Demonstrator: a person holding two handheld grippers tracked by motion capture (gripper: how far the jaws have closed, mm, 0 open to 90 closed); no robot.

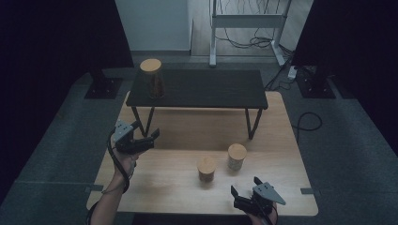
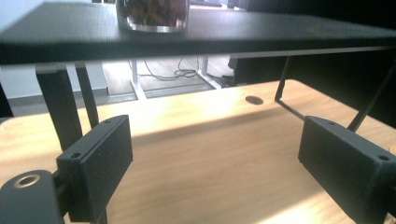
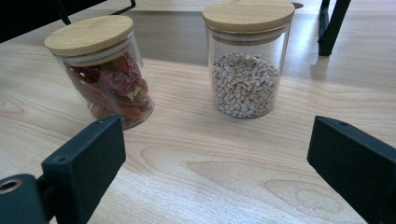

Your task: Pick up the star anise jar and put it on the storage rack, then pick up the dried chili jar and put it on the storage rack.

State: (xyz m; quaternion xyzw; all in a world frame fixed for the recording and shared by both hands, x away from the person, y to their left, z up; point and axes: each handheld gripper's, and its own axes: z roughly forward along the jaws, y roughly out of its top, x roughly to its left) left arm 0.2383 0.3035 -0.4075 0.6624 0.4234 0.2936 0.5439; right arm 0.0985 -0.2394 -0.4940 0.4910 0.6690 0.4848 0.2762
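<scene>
Wooden lids cap all three glass jars, and that is where my worry starts. At the upper left of the high view, the tall glass jar with dark contents (image 1: 152,78) stands near the left end of the black raised shelf (image 1: 206,89). My left gripper (image 1: 147,132) hangs below it at left centre, jaws spread and empty, close to the shelf's thin black leg (image 1: 136,115); a careless swing could knock that leg and rock the jar. Lower centre, the red-chilli jar (image 3: 105,70) and the pale-grain jar (image 3: 246,60) stand apart on the light wood table (image 1: 159,183). My right gripper (image 1: 244,187), jaws also spread and empty, faces them; a glancing approach could tip one.
</scene>
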